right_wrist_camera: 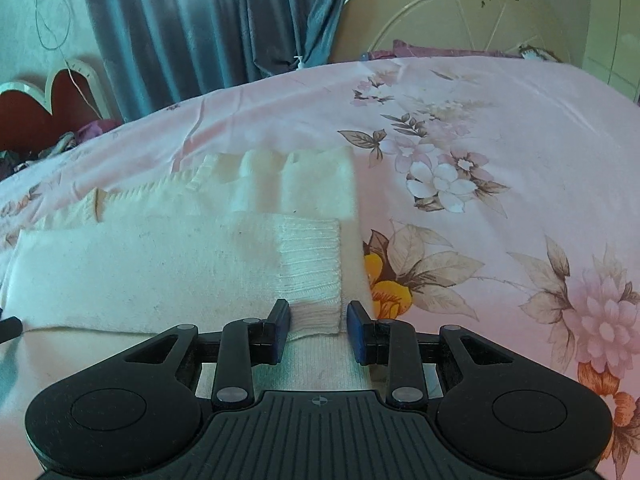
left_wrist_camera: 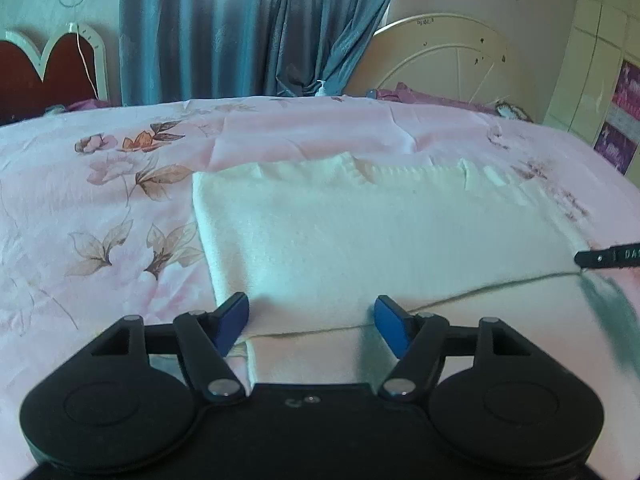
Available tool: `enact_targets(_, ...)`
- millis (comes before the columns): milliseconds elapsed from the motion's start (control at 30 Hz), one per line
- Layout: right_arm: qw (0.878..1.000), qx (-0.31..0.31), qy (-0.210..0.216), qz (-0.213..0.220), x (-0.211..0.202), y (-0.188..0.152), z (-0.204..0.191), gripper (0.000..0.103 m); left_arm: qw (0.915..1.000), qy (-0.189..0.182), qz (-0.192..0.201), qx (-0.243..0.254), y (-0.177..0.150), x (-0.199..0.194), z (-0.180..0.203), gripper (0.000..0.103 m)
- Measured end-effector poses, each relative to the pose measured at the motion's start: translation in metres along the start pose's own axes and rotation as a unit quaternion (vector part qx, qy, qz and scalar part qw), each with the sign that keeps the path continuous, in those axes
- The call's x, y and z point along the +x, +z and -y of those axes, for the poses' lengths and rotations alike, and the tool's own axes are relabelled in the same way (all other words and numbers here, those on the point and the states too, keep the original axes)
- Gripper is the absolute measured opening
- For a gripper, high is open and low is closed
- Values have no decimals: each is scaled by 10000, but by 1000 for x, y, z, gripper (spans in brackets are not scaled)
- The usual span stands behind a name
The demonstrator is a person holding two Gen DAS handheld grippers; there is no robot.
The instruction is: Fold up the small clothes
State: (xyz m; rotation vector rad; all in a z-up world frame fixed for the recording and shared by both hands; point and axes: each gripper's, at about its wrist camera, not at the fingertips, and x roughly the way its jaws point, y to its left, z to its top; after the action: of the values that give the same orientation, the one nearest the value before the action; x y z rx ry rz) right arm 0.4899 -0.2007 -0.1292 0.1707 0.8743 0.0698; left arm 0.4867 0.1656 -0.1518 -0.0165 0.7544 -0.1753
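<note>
A cream knit sweater (left_wrist_camera: 360, 236) lies flat on the pink floral bedsheet (left_wrist_camera: 100, 184), partly folded, with a sleeve laid across its body. My left gripper (left_wrist_camera: 312, 320) is open, its blue pads either side of the sweater's near left fold. My right gripper (right_wrist_camera: 318, 328) is open around the ribbed sleeve cuff (right_wrist_camera: 314, 272) at the sweater's (right_wrist_camera: 160, 272) right edge; the pads do not press it. A tip of the right gripper shows at the right edge of the left wrist view (left_wrist_camera: 608, 258).
The bedsheet (right_wrist_camera: 500, 140) spreads wide to the right. A blue curtain (left_wrist_camera: 240, 28) hangs behind the bed. A round cream headboard (left_wrist_camera: 444, 56) stands at the back right, and a red and white headboard (left_wrist_camera: 44, 72) at the back left.
</note>
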Motion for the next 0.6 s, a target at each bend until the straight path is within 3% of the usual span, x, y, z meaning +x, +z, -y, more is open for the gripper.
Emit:
enact_targets(300,9999,-95,-10,-57,2,1,-2,30,9998,200,-74,26,1,-1,8,74)
enact_targets(333,9999,-88,-4,-52,1,1,-1,30,9997,243,-75,50,1,-2,10,82)
enact_targets(367,10000,-81,-9,-34,1,1,-1,30,9993,353,-92,77,0,-2,13,97)
enact_targets(400,10000,-71,-20,-9,-1,1,-2,35,9984,531,-148,96,-1,-2,16,103)
enact_targets(500,9997,-81,-77,234,-18,-1,-4,71,9978,629,-211,38,-8,-11,18,96)
enact_targets(600,9987,-101,273,421,-44,-9,1,71,9977,663,-144,-78,-17,-31,20,94)
